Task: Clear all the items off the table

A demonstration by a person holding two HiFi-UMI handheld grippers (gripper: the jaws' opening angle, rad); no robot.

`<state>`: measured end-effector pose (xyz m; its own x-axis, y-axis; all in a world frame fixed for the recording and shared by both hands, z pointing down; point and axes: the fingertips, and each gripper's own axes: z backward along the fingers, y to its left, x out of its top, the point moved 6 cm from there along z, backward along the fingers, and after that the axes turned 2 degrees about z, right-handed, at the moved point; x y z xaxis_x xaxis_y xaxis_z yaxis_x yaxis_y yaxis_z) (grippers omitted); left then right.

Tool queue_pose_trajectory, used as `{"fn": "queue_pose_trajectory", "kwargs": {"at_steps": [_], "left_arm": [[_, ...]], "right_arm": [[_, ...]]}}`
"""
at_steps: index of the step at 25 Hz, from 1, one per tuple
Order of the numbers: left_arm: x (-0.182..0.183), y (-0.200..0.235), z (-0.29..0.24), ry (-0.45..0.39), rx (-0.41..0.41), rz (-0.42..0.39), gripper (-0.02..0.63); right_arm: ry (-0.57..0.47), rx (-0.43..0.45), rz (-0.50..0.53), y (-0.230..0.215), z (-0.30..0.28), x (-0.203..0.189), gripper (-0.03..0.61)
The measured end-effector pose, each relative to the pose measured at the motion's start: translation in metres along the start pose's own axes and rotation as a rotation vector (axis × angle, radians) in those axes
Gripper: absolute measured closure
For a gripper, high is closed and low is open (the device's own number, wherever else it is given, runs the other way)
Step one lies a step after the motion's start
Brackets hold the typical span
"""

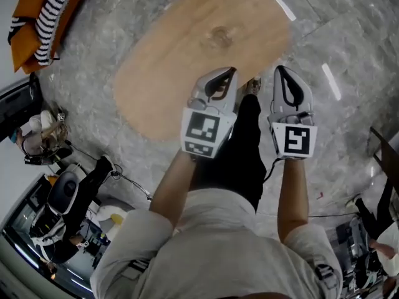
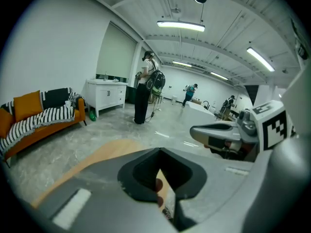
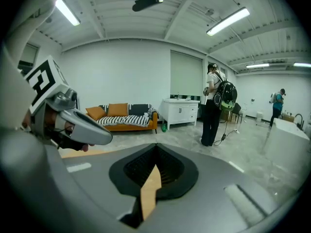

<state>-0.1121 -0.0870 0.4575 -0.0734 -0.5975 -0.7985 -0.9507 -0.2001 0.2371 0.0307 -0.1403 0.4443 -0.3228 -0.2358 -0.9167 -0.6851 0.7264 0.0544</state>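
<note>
The oval wooden table (image 1: pixel 181 67) lies ahead of me in the head view, and only a round knot mark (image 1: pixel 218 37) shows on its top. My left gripper (image 1: pixel 228 73) hovers at the table's near edge with its jaws together and nothing between them. My right gripper (image 1: pixel 281 71) is just to its right, over the floor beside the table, also shut and holding nothing. In the left gripper view the left gripper (image 2: pixel 164 191) shows a thin slit with the wood behind it. The right gripper (image 3: pixel 148 188) looks the same in its own view.
An orange sofa (image 1: pixel 31 23) with a striped blanket stands at the far left. A white cabinet (image 3: pixel 182 111) and a standing person with a backpack (image 3: pixel 214 106) are across the room. Equipment and cables (image 1: pixel 65 195) crowd the floor at my left.
</note>
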Motion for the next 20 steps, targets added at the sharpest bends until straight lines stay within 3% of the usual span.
{"fn": "queue_pose_trajectory", "kwargs": {"at_steps": [6,10,15,17,20], "left_arm": [[-0.034,0.021,-0.036,0.024,0.047,-0.149,0.592],[-0.056,0.021,-0.068,0.069,0.047,-0.141,0.594],[-0.083,0.042,-0.083,0.056,0.115,-0.134,0.594],[-0.088,0.048,-0.088,0.093,0.107,-0.179,0.592],[-0.102,0.062,-0.099,0.219,0.087,-0.308,0.592]], "right_arm": [[0.018,0.062,-0.079,0.011,-0.042,-0.058,0.572],[0.047,0.090,-0.103,0.002,-0.056,-0.088,0.572],[0.126,0.142,-0.125,0.012,-0.084,-0.134,0.572],[0.156,0.164,-0.106,0.014,-0.093,-0.135,0.572],[0.163,0.188,-0.080,0.009,-0.110,-0.135,0.572]]}}
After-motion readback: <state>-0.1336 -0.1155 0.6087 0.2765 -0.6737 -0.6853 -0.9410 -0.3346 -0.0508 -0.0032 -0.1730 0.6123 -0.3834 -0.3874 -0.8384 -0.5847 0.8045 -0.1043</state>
